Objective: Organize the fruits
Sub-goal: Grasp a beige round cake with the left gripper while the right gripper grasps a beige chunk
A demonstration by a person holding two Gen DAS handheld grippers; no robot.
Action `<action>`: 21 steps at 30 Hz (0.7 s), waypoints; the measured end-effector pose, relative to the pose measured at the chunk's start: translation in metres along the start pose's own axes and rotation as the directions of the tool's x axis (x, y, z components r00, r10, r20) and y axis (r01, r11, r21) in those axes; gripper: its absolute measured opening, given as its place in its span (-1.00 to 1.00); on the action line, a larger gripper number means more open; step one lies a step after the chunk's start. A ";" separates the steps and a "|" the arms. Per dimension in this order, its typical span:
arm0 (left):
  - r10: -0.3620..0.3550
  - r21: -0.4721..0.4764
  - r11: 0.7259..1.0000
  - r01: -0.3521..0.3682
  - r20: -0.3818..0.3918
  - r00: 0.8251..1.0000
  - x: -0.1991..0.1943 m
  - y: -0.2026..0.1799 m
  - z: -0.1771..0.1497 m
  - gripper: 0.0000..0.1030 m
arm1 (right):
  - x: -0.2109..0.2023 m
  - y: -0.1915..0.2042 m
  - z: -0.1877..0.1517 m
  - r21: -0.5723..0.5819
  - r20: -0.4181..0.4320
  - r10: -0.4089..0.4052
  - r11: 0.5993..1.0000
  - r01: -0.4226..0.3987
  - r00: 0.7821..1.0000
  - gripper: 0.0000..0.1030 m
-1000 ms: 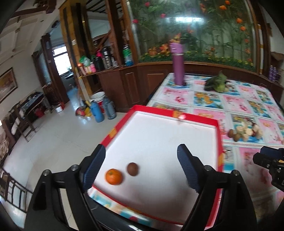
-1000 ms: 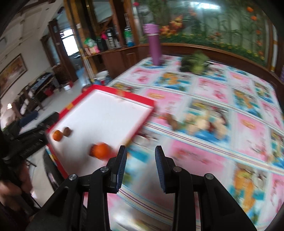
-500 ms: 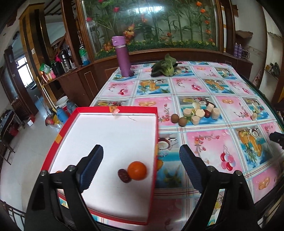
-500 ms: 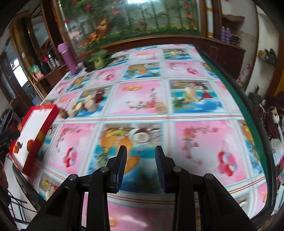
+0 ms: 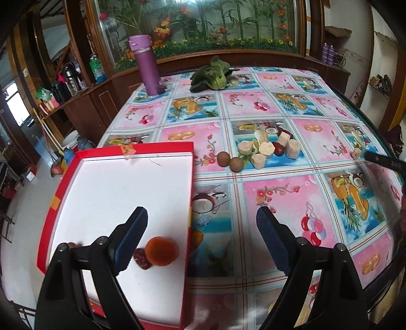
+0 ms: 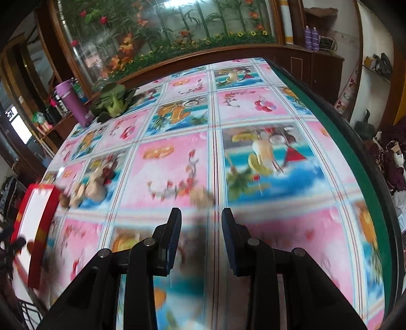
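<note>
A broad table draped in a glossy pink-and-blue fruit-print tablecloth (image 5: 274,106) fills the room, its dark green edge (image 6: 337,132) curving along the right side. Behind it, a large glass panel painted with bamboo and orange flowers (image 5: 203,20) sits in a dark wooden frame above a low wood-panelled ledge (image 5: 253,54). To the left, a brown wooden counter (image 5: 83,99) carries bottles and packets, and daylight enters through a bright window (image 5: 16,106) beyond. The pale tiled floor (image 5: 22,215) shines below, with a white bucket (image 5: 72,138) standing against the cabinet base. On the right, white wall shelves (image 5: 380,83) hold small items.
</note>
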State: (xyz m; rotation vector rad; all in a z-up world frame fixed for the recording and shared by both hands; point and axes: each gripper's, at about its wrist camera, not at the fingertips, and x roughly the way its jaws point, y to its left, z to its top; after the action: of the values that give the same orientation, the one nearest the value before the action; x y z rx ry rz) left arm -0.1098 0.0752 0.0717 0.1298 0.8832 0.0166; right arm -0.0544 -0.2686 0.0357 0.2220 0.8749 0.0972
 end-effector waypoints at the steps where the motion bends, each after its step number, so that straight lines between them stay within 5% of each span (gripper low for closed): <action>1: -0.007 0.001 1.000 0.007 -0.012 1.000 0.004 -0.001 0.003 0.70 | 0.005 -0.001 0.004 0.013 -0.004 0.000 1.000 0.000 1.000 -0.37; 10: -0.091 0.089 0.991 0.098 -0.076 0.993 0.038 -0.049 0.037 0.71 | 0.026 -0.007 0.007 0.044 -0.023 0.015 0.999 -0.014 1.000 -0.37; 18: -0.204 0.102 0.970 0.221 -0.155 0.967 0.084 -0.104 0.068 0.70 | 0.030 -0.002 0.007 -0.001 -0.023 0.027 1.000 -0.027 0.999 -0.42; 21: -0.228 0.091 0.965 0.247 -0.180 0.957 0.098 -0.117 0.074 0.44 | 0.031 -0.001 0.007 -0.008 -0.023 0.029 1.000 -0.030 0.999 -0.52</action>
State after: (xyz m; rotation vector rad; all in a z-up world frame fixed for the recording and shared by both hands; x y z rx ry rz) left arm 0.0048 -0.0422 0.0282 0.1275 1.0643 -0.2513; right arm -0.0287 -0.2648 0.0169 0.2267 0.8941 0.1309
